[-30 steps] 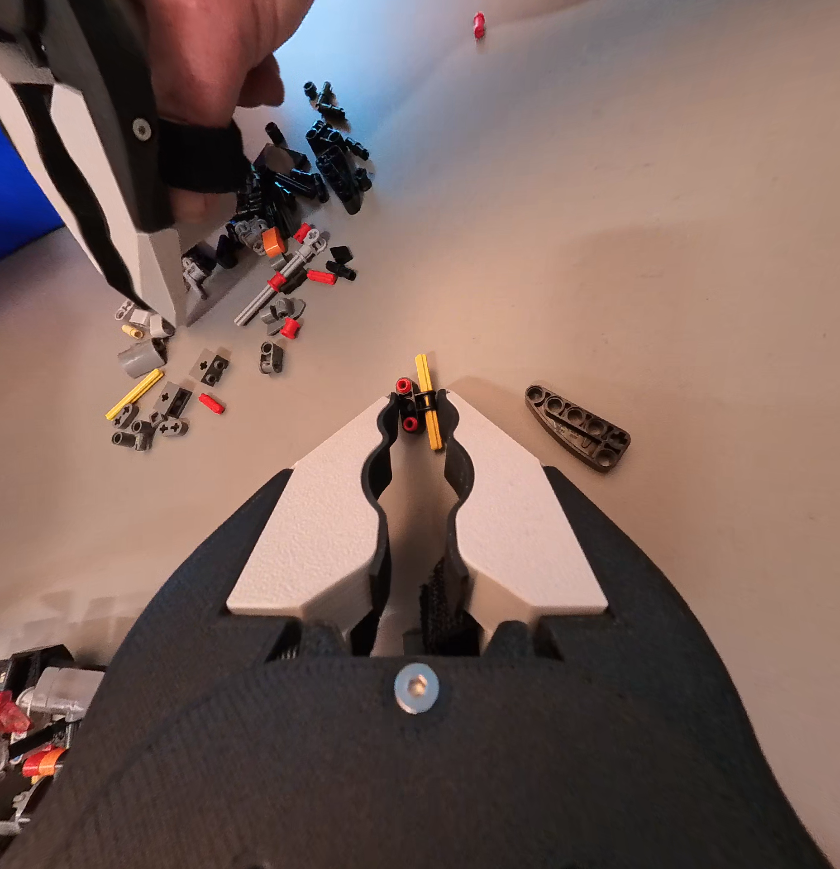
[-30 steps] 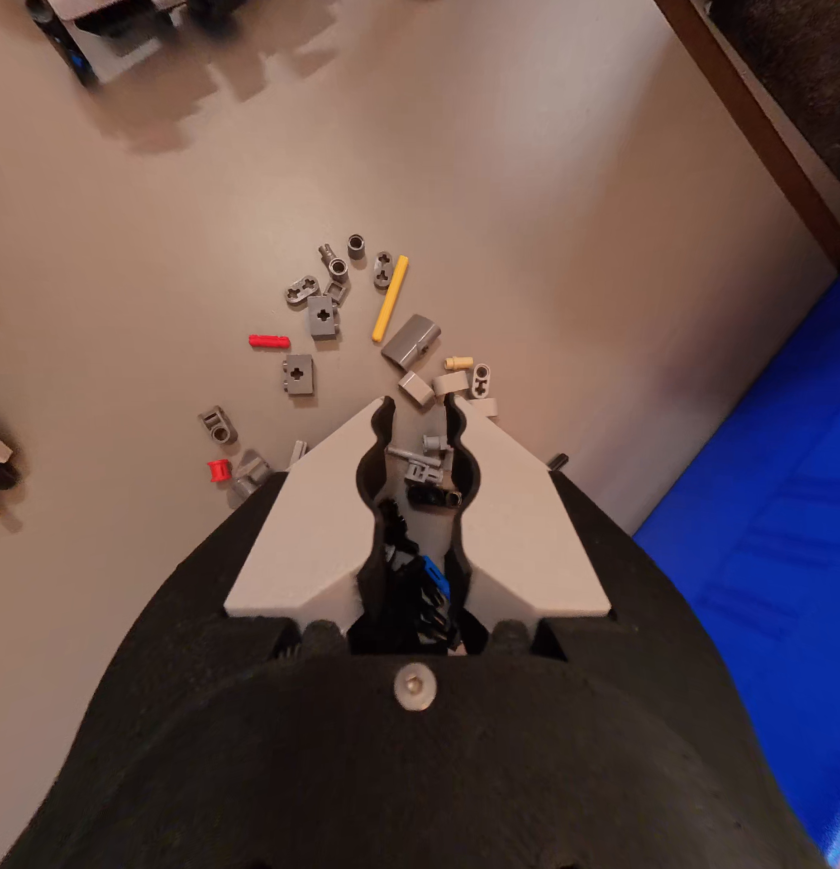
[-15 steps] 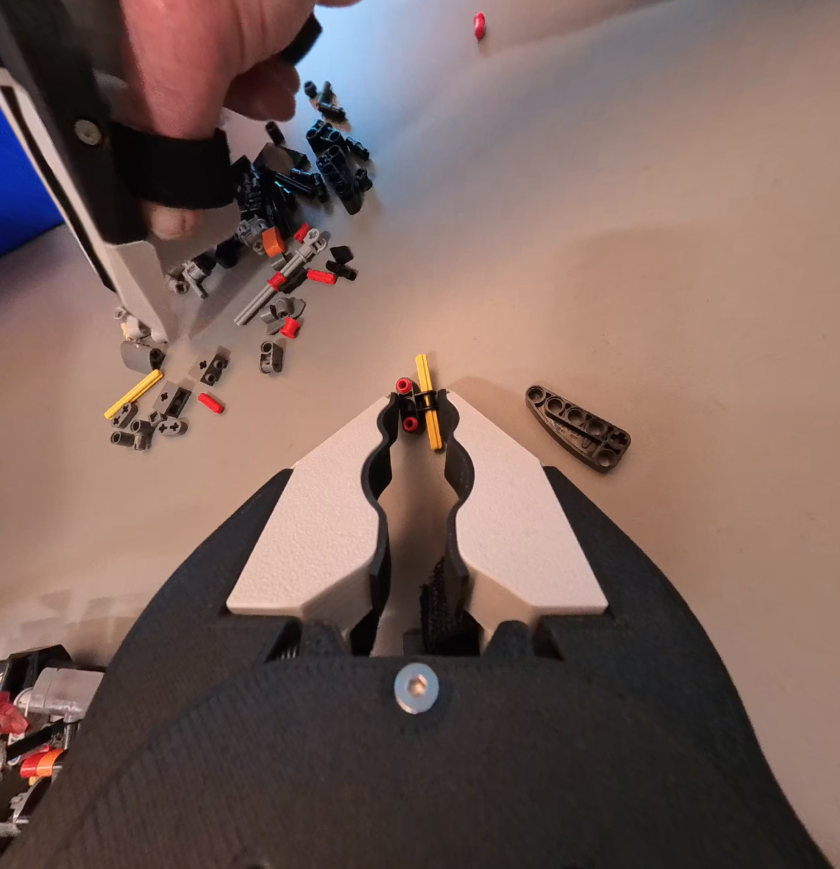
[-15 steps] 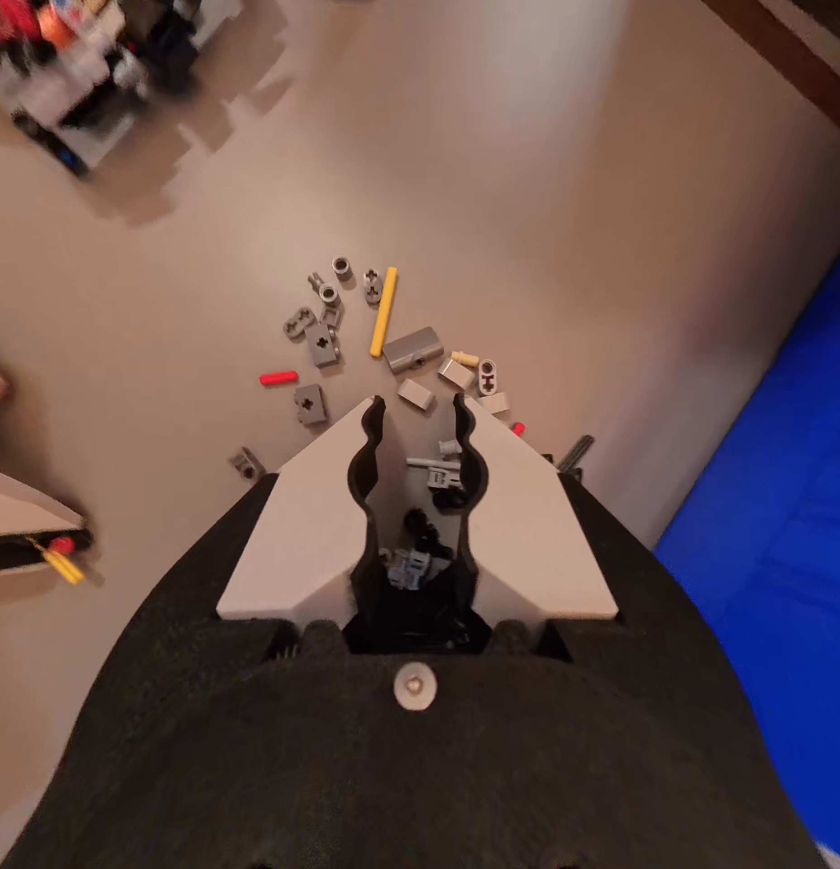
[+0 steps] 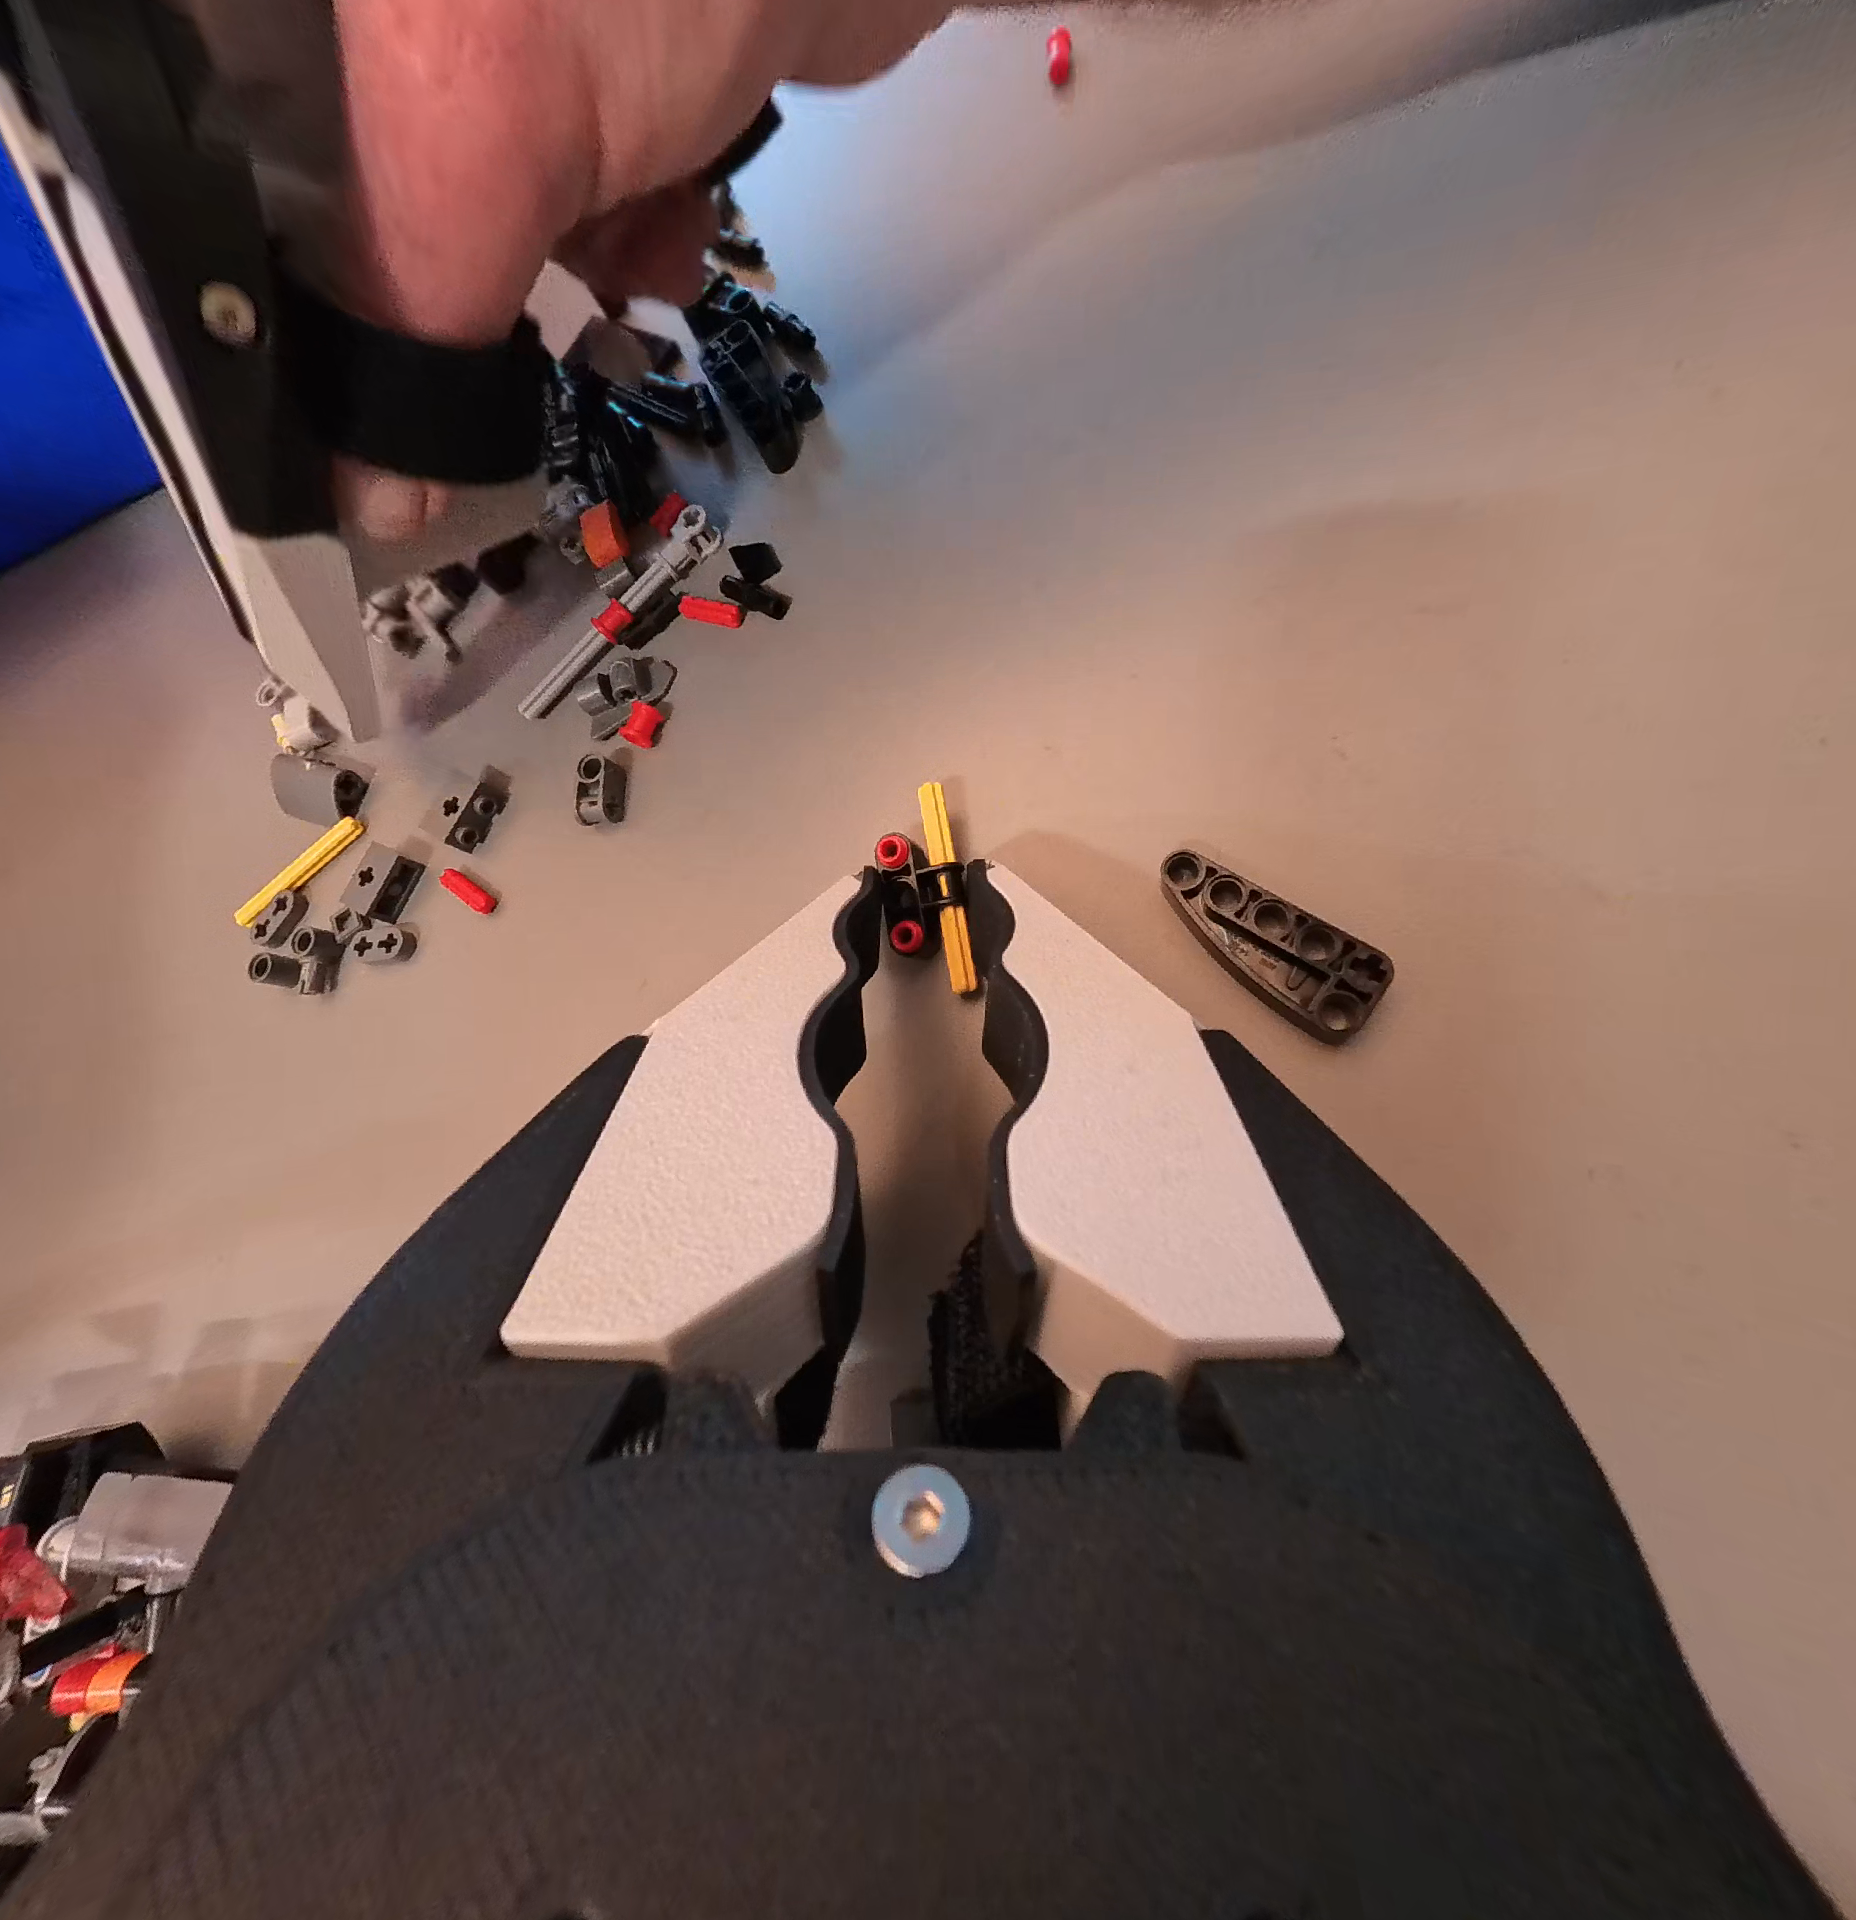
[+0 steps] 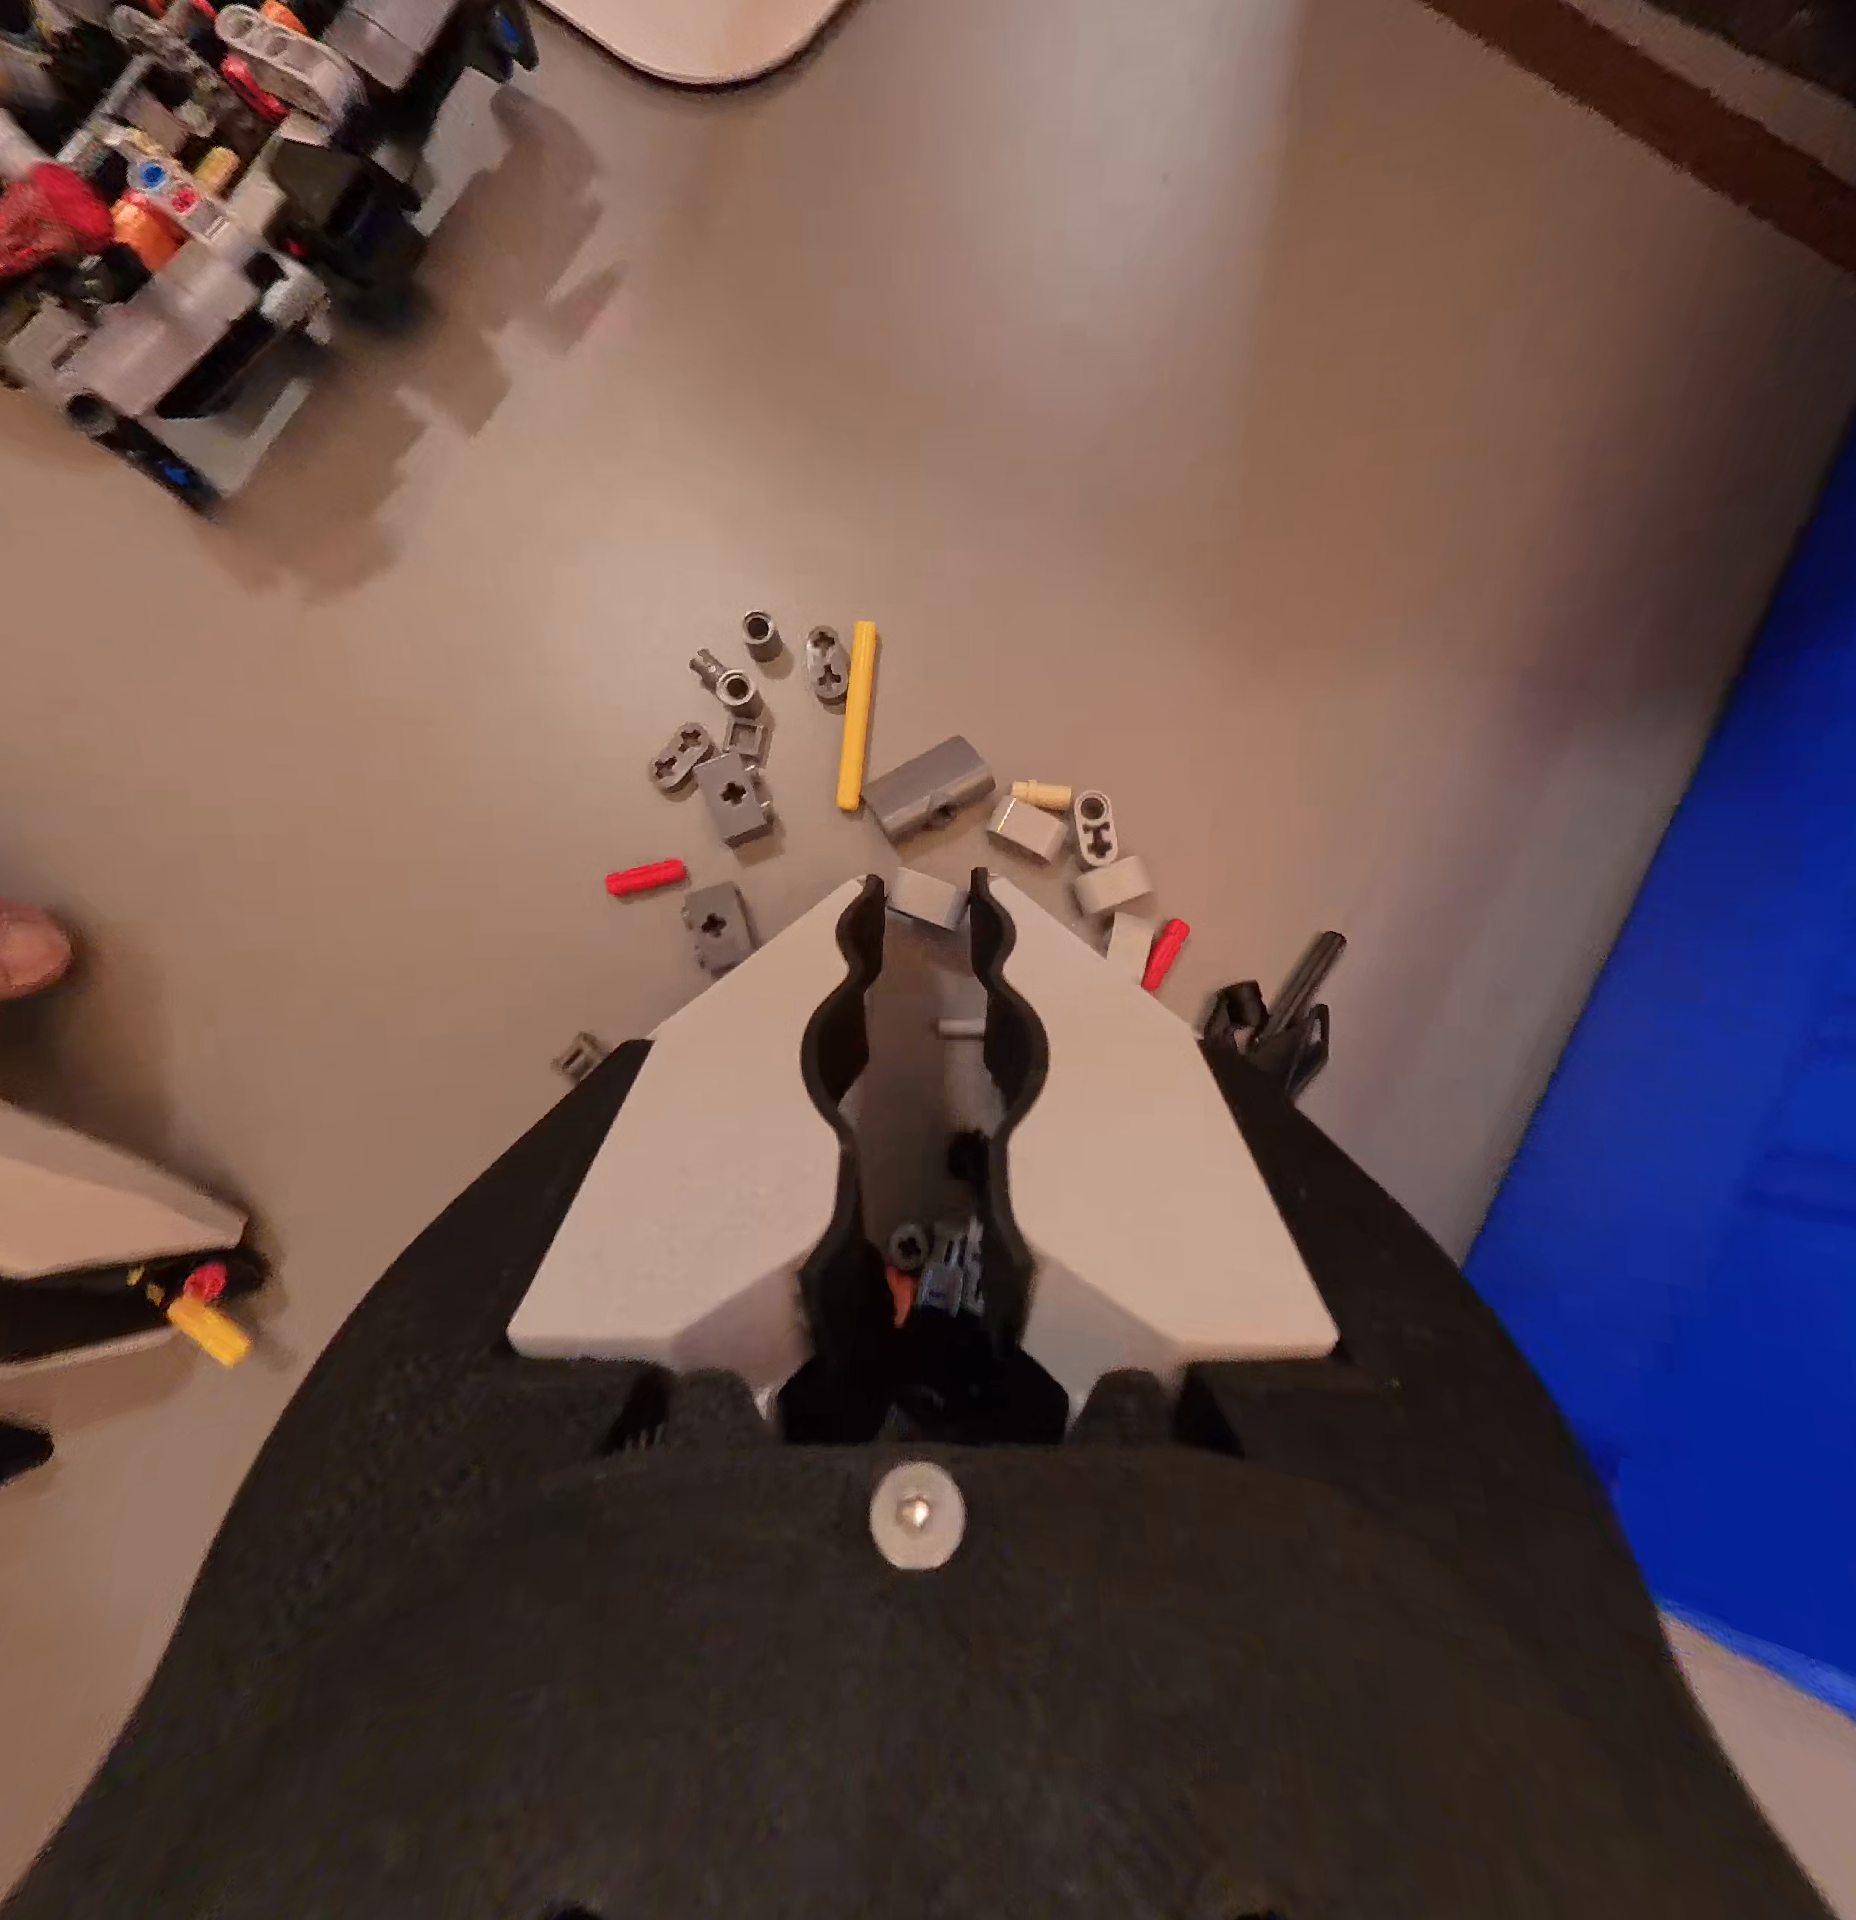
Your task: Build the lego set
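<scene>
My left gripper [image 5: 924, 883] is shut on a small black connector with two red pins and a yellow axle [image 5: 948, 894], held just above the beige table. It also shows at the left edge of the right wrist view [image 6: 202, 1311]. My right gripper [image 6: 926, 883] is down among loose grey pieces, with a small light grey brick [image 6: 929, 896] filling the narrow gap between its tips. In the left wrist view, the right gripper [image 5: 326, 717] reaches into the pile, with a hand around it.
A partly built model [image 6: 176, 260] stands at the far left; it shows in the left wrist view too [image 5: 62, 1590]. A dark curved beam [image 5: 1279, 958], a yellow axle [image 6: 856, 717], a red pin [image 6: 643, 878] and black parts [image 5: 742, 353] lie about. A blue surface [image 6: 1734, 1039] borders the table. The tips of one gripper are about 15 cm away from the tips of the other. My right tips are roughly 15 cm from the partly built model [image 6: 176, 260]. The left camera catches it too, in the left wrist view [image 5: 100, 1577].
My right gripper has moved forward over the grey pieces and its tips have narrowed around the light grey brick. My left gripper has stayed still with its piece.
</scene>
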A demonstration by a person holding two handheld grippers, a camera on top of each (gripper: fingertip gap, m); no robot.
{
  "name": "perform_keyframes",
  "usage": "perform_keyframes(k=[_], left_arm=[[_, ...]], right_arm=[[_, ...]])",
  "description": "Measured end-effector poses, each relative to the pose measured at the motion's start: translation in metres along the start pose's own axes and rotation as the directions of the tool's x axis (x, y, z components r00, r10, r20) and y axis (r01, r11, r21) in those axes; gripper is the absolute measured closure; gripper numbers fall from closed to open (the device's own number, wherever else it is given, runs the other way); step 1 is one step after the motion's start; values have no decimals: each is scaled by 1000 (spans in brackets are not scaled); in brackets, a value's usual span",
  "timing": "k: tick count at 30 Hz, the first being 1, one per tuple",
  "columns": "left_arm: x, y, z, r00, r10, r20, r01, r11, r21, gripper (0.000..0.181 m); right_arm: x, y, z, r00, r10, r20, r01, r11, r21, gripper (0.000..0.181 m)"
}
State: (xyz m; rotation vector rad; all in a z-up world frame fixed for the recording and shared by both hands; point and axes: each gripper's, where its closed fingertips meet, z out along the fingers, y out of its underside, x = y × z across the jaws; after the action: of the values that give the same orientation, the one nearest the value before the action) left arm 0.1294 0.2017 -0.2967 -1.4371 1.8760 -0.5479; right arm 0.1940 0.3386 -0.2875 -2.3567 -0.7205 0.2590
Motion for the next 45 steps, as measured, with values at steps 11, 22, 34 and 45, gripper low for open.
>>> perform_keyframes(k=[11,22,34,45], left_arm=[[0,0,-1,1000,22,3,-22,1000,6,166],[2,0,-1,999,38,-2,-38,999,2,166],[3,0,-1,999,38,-6,-38,999,-4,166],[3,0,-1,999,37,-5,-37,999,-10,166]], right_arm=[[-102,56,-68,875,-389,288,368,921,126,166],[-128,80,-55,780,-497,381,484,864,137,166],[-125,78,-61,894,-356,270,354,933,60,157],[-130,81,-54,922,-294,253,284,956,74,168]])
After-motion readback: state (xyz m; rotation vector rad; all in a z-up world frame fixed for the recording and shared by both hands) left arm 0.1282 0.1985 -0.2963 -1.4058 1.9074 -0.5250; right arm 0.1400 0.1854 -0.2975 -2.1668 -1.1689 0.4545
